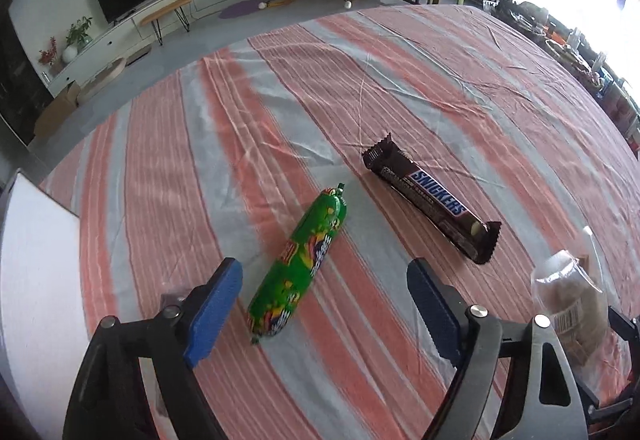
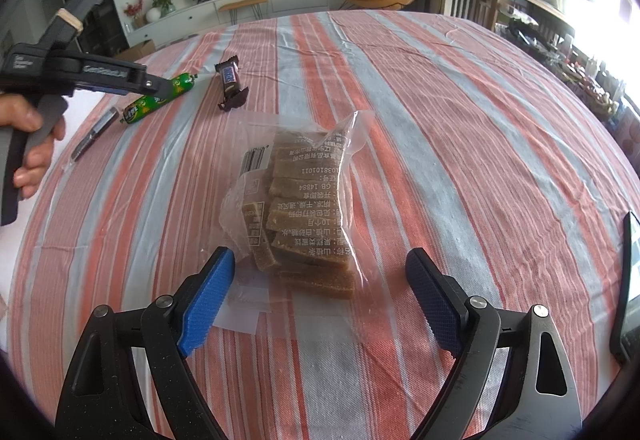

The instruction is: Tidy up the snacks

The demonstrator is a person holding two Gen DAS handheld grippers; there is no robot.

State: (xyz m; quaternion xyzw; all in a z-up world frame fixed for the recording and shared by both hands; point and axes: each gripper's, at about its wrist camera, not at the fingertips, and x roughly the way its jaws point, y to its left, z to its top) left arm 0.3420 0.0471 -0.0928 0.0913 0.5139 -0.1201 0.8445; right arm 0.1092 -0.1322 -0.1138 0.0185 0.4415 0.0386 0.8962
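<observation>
A green sausage snack (image 1: 300, 268) lies on the striped cloth between the fingers of my left gripper (image 1: 324, 276), closer to the left pad; the pads stand apart from it, open. A Snickers bar (image 1: 432, 199) lies just to its right. In the right wrist view a clear bag of brown bars (image 2: 304, 207) rests on the cloth, its near end between the open fingers of my right gripper (image 2: 320, 260), untouched. That view also shows the sausage (image 2: 160, 101) and the Snickers bar (image 2: 230, 79) at the far left, under the left tool held by a hand (image 2: 32, 143).
A white flat surface (image 1: 36, 280) sits at the table's left edge. A thin dark stick pack (image 2: 94, 135) lies near it. A dark-edged object (image 2: 628, 280) stands at the right. The bag of brown bars (image 1: 572, 304) lies right of the left gripper. Striped cloth (image 1: 400, 79) stretches beyond.
</observation>
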